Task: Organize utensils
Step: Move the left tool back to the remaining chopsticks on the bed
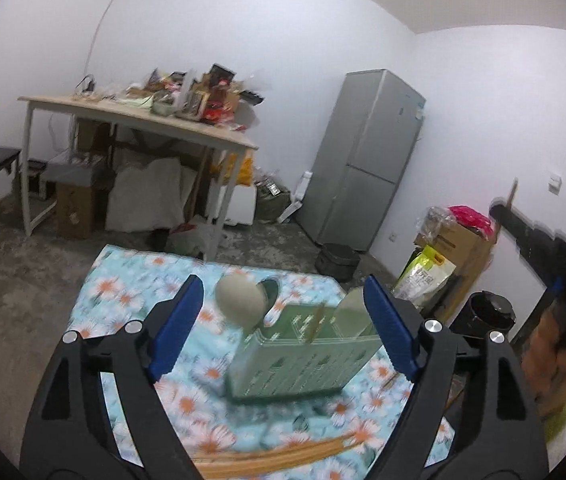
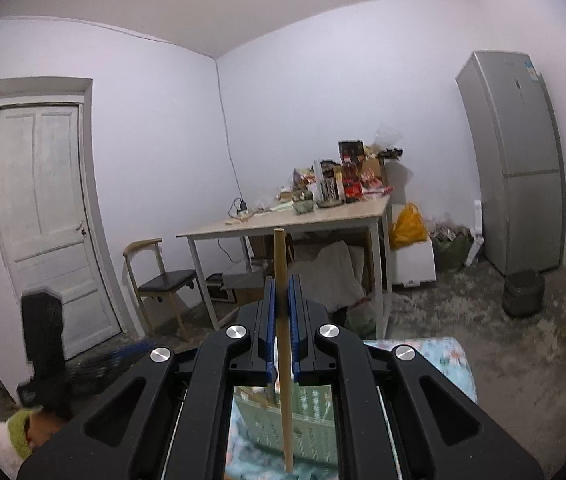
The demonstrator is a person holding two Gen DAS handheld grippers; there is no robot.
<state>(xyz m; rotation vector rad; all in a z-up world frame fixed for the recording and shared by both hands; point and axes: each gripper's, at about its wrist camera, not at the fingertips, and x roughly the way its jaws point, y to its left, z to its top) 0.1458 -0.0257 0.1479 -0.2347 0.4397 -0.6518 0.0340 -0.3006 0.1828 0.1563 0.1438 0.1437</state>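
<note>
A green slotted utensil holder (image 1: 303, 356) stands on the floral cloth (image 1: 131, 292). A beige round-headed spoon (image 1: 239, 300) and a thin wooden stick (image 1: 317, 322) stand in it. My left gripper (image 1: 283, 284) is open wide just in front of the holder, and its blue pads (image 1: 179, 320) touch nothing. Several wooden utensils (image 1: 283, 452) lie on the cloth below it. My right gripper (image 2: 281, 280) is shut on a wooden chopstick (image 2: 280, 256) held upright above the holder (image 2: 315, 420). From the left wrist, that gripper (image 1: 531, 236) is a dark blur at the right.
A cluttered table (image 1: 143, 120) stands at the back with bags and boxes under it. A grey fridge (image 1: 367, 160), a dark pot (image 1: 337, 260) and cardboard boxes (image 1: 455, 240) line the right wall. A chair (image 2: 163, 280) and a white door (image 2: 43, 216) are at the left.
</note>
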